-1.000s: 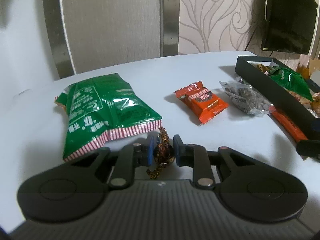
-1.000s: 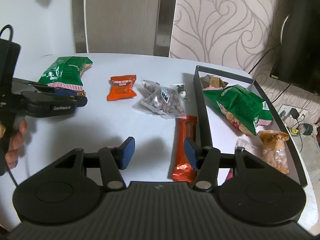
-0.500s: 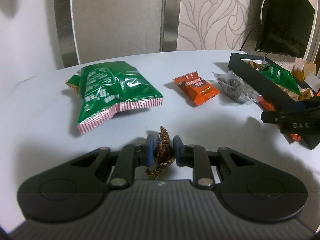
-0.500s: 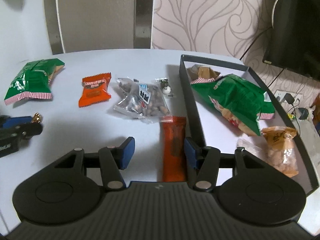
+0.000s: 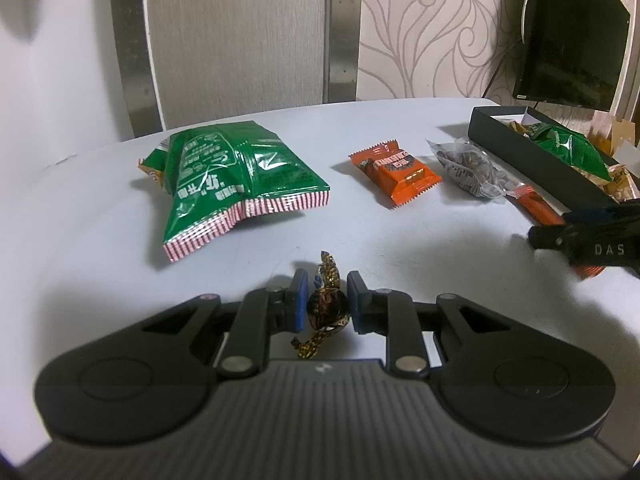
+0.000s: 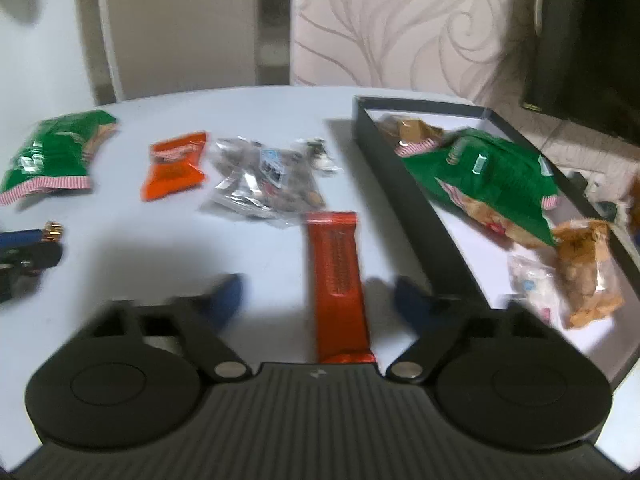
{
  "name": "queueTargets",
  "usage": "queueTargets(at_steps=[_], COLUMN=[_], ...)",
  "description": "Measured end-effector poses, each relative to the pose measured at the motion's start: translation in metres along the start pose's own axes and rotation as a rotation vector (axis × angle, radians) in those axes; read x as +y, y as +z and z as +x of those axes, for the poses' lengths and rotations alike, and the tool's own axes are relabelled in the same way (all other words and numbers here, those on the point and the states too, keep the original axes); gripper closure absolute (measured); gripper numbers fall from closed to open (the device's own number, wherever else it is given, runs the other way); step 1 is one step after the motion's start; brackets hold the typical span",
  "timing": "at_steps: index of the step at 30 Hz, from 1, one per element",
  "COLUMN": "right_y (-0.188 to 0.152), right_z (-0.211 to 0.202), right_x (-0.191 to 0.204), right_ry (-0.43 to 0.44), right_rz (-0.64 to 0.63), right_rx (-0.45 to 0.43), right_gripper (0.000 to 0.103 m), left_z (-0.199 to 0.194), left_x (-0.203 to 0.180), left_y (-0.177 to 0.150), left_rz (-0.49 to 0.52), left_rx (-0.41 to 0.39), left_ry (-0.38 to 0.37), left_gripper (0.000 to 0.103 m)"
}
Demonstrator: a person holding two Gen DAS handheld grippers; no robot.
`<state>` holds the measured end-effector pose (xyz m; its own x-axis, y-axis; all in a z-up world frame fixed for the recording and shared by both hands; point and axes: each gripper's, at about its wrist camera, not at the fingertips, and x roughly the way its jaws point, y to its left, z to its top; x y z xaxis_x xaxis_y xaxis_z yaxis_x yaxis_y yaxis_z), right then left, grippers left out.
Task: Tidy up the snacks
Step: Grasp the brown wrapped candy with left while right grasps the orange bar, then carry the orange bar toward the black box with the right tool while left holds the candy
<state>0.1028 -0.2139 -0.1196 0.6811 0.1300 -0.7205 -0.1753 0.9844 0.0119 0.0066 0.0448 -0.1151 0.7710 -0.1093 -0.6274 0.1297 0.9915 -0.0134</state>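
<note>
Right gripper advanced over the orange bar; left gripper unchanged on the candy.

Since the earlier frames my right gripper (image 6: 318,300) has moved forward and spread wider, so the orange bar (image 6: 338,280) now lies between its open fingers rather than off toward the right one. Largest first: the black tray (image 6: 404,200) stands just right of the bar, its near wall parallel to it, already holding a green bag (image 6: 492,176) and smaller packets. The bar lies flat on the worktop (image 6: 260,112), long axis running straight away from my right gripper, so the jaws straddle its narrow width; I judge this the correct closing direction. My right gripper is nearer the bar and tray. My left gripper (image 5: 327,306) stays clamped on the wrapped candy (image 5: 326,304), above the worktop, well left of the tray.
</note>
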Motion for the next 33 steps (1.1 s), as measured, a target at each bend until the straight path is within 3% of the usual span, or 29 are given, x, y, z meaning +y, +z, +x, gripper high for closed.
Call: queueTargets(at_steps=[1,2,3,17,33], right_y=[0.002,0.002,0.003,-0.012,-0.018], right_z=[-0.001,-0.002,-0.003,-0.048,-0.084], right_x=[0.002,0.005,0.008,0.024,0.034], right_ry=[-0.001,0.007,0.009,0.099,0.082], right_rz=[-0.001,-0.013,-0.026,-0.01,-0.054], right_rx=[0.003,0.006,0.008,-0.01,-0.07], right_gripper=[0.063,0.072,0.075,0.077,0.077], left_z=[0.0,0.0,0.001,0.002,0.002], left_x=[0.0,0.0,0.0,-0.004,-0.035], left_y=[0.0,0.0,0.0,0.008,0.03], left_rz=[0.0,-0.001,-0.002,-0.016,0.056], left_rx=[-0.001,-0.002,-0.001,0.029,-0.002], left_ry=[0.001,0.0,-0.002,-0.033,-0.053], left_gripper=[0.078,0.079,0.079,0.079,0.079])
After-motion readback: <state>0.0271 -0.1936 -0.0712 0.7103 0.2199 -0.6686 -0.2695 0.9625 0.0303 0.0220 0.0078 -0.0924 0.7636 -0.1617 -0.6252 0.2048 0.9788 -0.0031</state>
